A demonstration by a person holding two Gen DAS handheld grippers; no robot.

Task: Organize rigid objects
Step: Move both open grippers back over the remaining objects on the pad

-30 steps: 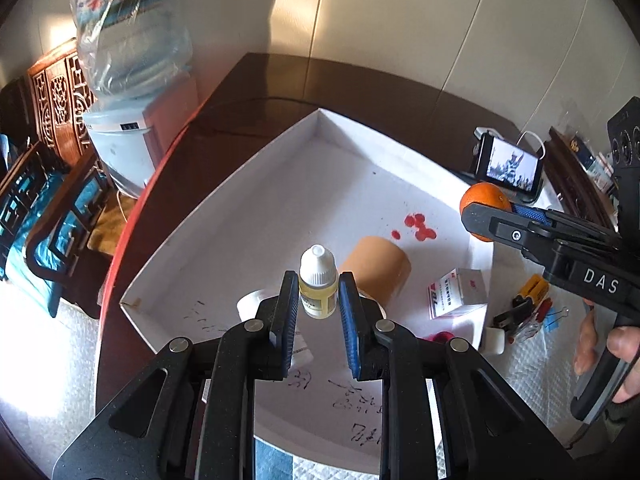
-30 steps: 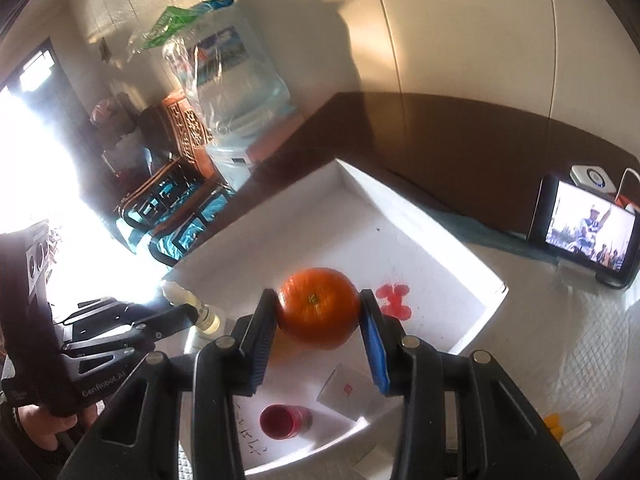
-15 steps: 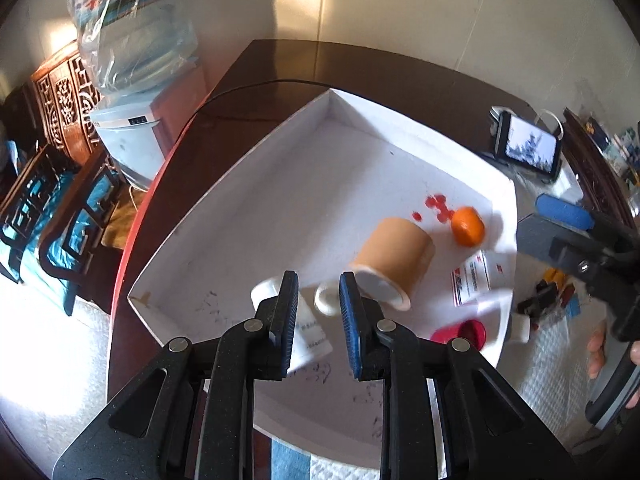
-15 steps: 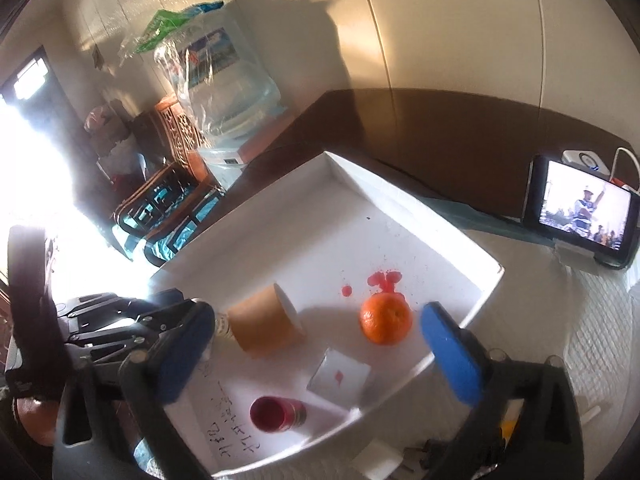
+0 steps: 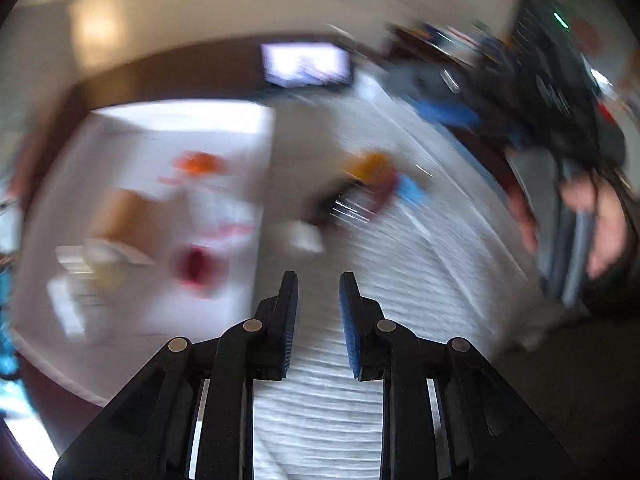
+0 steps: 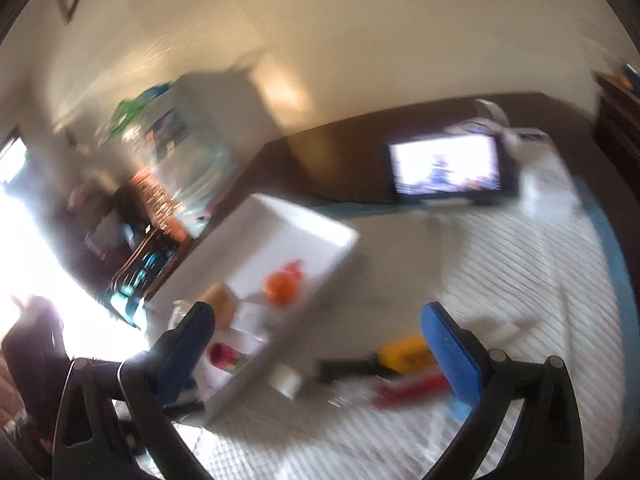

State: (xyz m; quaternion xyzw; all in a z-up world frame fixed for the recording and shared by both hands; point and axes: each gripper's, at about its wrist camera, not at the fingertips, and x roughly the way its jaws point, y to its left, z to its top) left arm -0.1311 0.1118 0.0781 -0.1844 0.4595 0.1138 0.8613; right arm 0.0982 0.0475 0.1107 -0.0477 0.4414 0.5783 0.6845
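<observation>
Left gripper (image 5: 319,292): we see its jaws drawn close together with a narrow gap and nothing between them; it hangs above the white ribbed cloth (image 5: 420,280), just right of the tray's near edge.
Right gripper (image 6: 316,320): we see its jaws spread wide, empty, blue pads facing inward; through the gap lie the tray's corner and the loose items on the cloth.
Hand (image 5: 600,216): at the right of the left wrist view we make out a person's hand wrapped round the dark handle of the other gripper.
White tray (image 5: 180,120): it sits on the dark table, left of the cloth; both views are smeared by motion.
Orange (image 6: 282,286): we see it resting inside the tray, near the red stains on the tray floor, free of either gripper.
Tan cylinder (image 5: 118,216): lying in the tray, left of the orange.
Red-capped item (image 5: 196,266): in the tray near its front wall; too blurred for us to name.
Loose pile (image 6: 400,364): a yellow piece, a black piece and a red piece lie together on the cloth beside the tray; we cannot tell what they are.
Small white piece (image 6: 286,380): on the cloth, just beside the tray's near wall.
Phone (image 6: 446,168): propped at the table's far edge, screen lit.
</observation>
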